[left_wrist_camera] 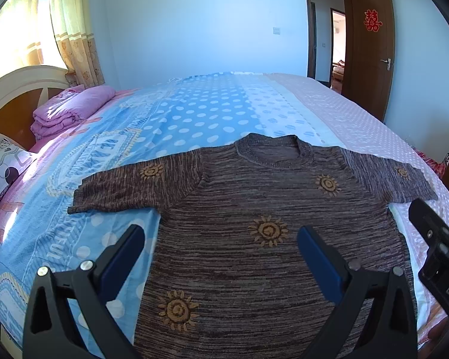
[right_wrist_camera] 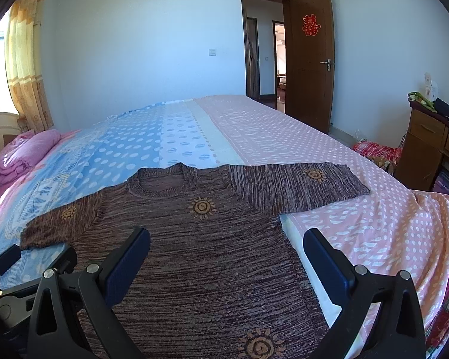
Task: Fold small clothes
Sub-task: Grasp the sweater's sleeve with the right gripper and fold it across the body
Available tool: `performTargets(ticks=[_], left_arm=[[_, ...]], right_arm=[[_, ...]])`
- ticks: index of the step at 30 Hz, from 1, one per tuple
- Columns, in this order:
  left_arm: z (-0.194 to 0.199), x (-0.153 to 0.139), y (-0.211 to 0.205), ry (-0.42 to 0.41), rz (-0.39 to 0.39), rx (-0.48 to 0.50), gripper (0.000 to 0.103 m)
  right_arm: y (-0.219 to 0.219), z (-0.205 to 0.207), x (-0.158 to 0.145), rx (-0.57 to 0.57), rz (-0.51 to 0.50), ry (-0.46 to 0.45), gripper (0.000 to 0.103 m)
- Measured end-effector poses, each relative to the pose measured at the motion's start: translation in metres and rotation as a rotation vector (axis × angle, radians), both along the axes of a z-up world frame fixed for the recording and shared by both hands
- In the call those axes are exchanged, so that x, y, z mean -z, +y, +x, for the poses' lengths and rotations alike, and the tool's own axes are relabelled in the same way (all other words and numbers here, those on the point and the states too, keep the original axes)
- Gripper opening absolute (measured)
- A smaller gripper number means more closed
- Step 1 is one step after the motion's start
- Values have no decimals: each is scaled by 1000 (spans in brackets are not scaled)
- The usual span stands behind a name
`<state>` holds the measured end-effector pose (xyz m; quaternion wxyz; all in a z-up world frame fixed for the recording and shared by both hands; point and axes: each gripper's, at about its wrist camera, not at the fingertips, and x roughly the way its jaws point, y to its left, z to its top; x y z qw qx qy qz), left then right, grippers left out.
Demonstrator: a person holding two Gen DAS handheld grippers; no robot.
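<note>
A small brown knit sweater with yellow sun motifs lies flat and face up on the bed, both sleeves spread out sideways. My left gripper hovers open above its lower left half, nothing between the blue pads. In the right wrist view the same sweater fills the foreground, collar away from me. My right gripper is open over its lower right side and hem edge, holding nothing. The left gripper's black body shows at the lower left of the right wrist view.
A folded pink blanket and a pillow lie near the headboard at left. Dotted sheets cover the bed. A wooden dresser and red checked cloth stand right of the bed. An open door is behind.
</note>
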<state>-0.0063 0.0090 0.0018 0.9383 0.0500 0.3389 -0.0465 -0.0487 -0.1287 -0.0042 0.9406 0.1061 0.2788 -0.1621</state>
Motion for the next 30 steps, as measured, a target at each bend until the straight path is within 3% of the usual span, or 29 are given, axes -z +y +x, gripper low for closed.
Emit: performTargets(ticks=[20,23,27,29,30], left_arm=[[33,16,4,33,-19,25,103],[50,20,13,15,-46,40,103],[82,30,26,13,-13,-18,103],[100,37,37,27,-25,-61,103],[107,40,42,34,-34,-78,103]], right_arm=[[-11,38,18,-56,1,65,102],[-40,50,24,-13,1,90,102],[-100,60,29,61,42,93,102],[-144,64,32,116,86,78,99],[-168,66,36,143,111,76,90]])
